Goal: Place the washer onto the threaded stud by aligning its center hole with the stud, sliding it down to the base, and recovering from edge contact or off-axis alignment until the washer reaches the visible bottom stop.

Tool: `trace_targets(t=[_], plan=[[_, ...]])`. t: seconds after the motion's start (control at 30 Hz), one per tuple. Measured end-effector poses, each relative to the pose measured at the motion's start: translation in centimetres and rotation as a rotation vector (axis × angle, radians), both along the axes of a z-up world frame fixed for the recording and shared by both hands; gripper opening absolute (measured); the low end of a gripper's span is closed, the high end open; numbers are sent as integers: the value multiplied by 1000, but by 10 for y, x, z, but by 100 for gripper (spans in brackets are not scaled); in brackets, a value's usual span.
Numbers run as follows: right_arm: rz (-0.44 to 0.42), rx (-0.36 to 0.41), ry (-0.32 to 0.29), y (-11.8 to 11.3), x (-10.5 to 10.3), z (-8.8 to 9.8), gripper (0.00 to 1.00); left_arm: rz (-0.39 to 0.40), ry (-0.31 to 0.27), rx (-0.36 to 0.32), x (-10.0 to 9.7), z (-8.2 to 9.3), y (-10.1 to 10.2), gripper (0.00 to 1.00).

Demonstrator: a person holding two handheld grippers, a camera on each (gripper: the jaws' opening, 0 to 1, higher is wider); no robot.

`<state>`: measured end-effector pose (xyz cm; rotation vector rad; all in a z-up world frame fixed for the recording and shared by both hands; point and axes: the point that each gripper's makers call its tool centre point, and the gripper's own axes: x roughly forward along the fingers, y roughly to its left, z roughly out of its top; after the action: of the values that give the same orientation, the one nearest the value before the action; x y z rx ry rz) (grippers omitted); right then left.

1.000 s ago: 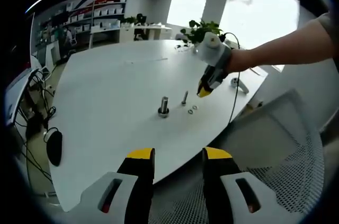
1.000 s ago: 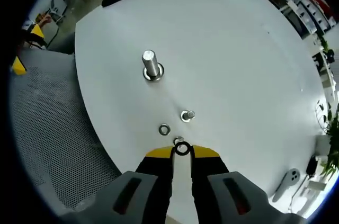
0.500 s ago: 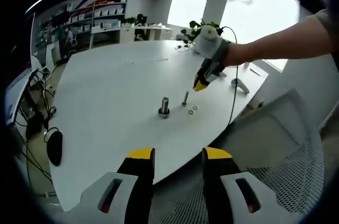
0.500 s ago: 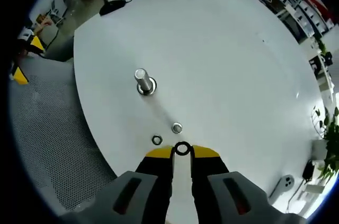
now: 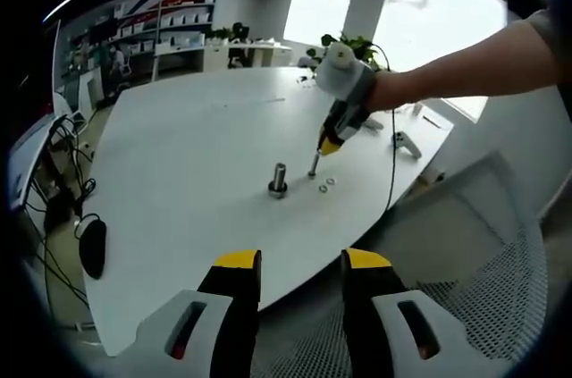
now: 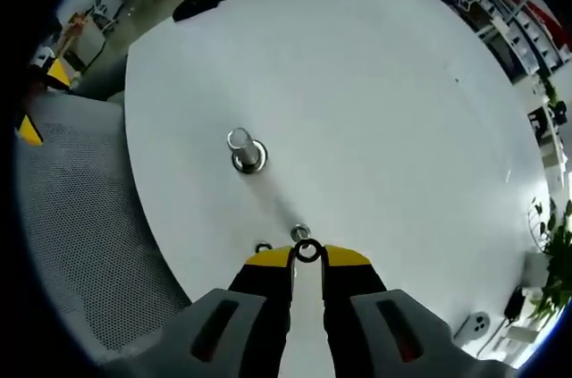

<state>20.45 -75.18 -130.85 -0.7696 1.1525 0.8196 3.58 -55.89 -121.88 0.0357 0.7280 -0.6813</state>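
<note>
In the right gripper view my right gripper (image 6: 307, 255) is shut on a small dark washer (image 6: 307, 251), held upright between the yellow-tipped jaws. Just beyond the tips stands a thin stud (image 6: 299, 233); a loose washer (image 6: 263, 247) lies to its left. Farther off stands a thick threaded stud (image 6: 242, 148) on a nut base. In the left gripper view my left gripper (image 5: 299, 264) is open near the table edge, holding nothing. There the right gripper (image 5: 328, 142) hangs right above the thin stud (image 5: 312, 166), with the thick stud (image 5: 278, 180) to the left and small washers (image 5: 325, 185) nearby.
A white round table (image 5: 179, 155) carries the parts. A black mouse (image 5: 91, 248) lies at its left edge, and a white controller (image 5: 400, 141) with a cable at the right. Mesh chairs (image 5: 465, 253) stand by the near edge. A person's arm (image 5: 465, 70) reaches in from the right.
My right gripper has carried the washer left and forward, from over the loose washers to just above the thin stud. The left gripper has stayed still.
</note>
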Motion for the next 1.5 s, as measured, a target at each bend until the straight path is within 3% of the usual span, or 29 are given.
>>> trace_targets(t=[0.47,1.5], plan=[[15,-14,18,2,1,-8,13,5,-1,1,1,0,1,34],[13,-43,82,1,-5,-43,14,6,6,3,0,-1,1,34]])
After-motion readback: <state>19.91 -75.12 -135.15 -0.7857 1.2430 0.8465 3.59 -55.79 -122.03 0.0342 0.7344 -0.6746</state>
